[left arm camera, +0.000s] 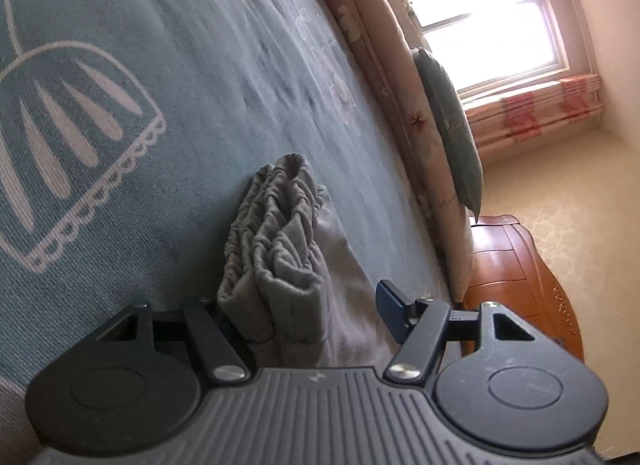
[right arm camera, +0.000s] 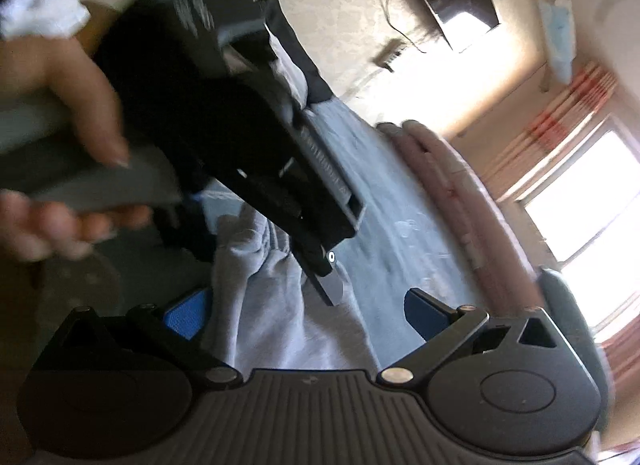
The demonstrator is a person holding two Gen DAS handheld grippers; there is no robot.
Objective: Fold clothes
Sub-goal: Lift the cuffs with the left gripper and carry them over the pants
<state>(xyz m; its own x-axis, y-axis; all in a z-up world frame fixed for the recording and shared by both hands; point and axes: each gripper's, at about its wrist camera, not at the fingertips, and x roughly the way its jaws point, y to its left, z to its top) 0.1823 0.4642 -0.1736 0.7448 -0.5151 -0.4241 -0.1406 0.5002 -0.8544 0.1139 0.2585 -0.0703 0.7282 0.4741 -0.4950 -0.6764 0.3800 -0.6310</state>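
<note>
Grey trousers (left arm camera: 276,249) lie bunched on the teal bedspread (left arm camera: 120,145), elastic waistband scrunched, cloth running between your left gripper (left arm camera: 308,317) jaws, which stand wide with nothing clamped. No flat, squared fold shows; whether a fold is being opened or finished, you cannot tell. Your right gripper (right arm camera: 304,317) jaws are wide too, over the same cloth. Your left hand (right arm camera: 68,113) and its tool crowd that blurred view. Pillow (left arm camera: 452,129) and wooden nightstand (left arm camera: 516,265) stand well apart.

Bunched garment (left arm camera: 276,249) lies on the bedspread (left arm camera: 120,145), between the spread fingers of the left gripper (left arm camera: 308,317). Headboard (left arm camera: 384,77) runs behind it, pillow (left arm camera: 448,125) propped against that, wooden nightstand (left arm camera: 516,265) just beyond the bed edge.
</note>
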